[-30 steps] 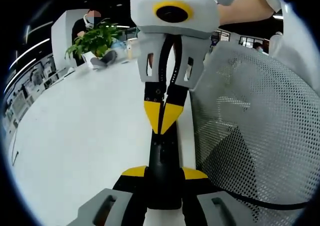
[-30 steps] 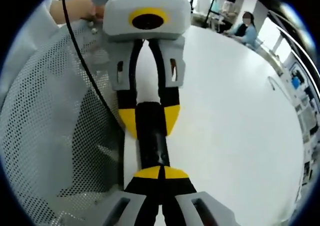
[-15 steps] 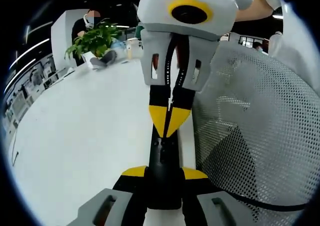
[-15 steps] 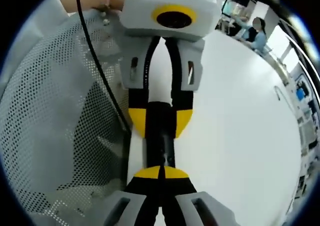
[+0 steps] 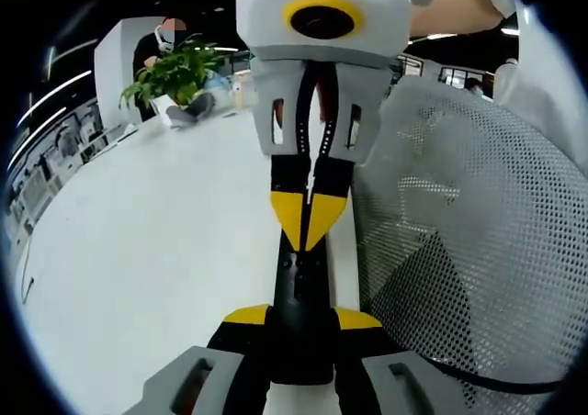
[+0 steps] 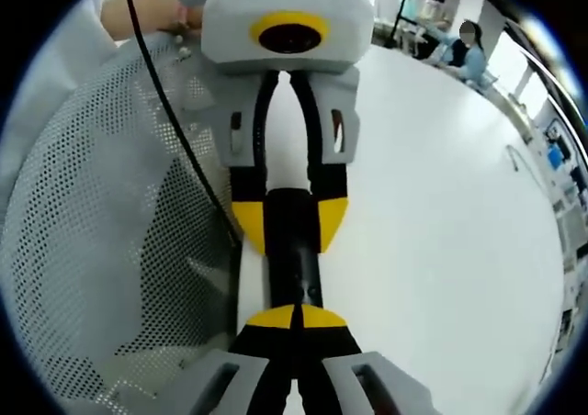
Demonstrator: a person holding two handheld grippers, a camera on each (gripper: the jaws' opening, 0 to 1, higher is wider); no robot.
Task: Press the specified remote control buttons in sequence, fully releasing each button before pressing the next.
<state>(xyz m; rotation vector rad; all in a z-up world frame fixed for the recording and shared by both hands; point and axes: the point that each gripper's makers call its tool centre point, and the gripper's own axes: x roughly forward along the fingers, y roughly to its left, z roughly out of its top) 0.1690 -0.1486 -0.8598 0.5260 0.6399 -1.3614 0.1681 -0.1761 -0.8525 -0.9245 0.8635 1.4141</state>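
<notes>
Evidently a button press is in hand: the left hand-held gripper [image 5: 303,319], low in the left gripper view, pinches the black remote [image 5: 300,296], while the right hand-held gripper [image 5: 304,236], jaws pressed together, sits on its upper end above the white surface [image 5: 138,250]. Next, I judge, lift fully clear before another button.

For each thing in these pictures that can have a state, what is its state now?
Remote control: black, held at one end by the left gripper, lifted over the table.
Left gripper: shut on the remote control.
Right gripper: shut, yellow tips together on the remote's top face.
Table: white, bare near the remote.
Mesh chair back: upright beside the table edge.
Potted plant: standing at the table's far end.
</notes>
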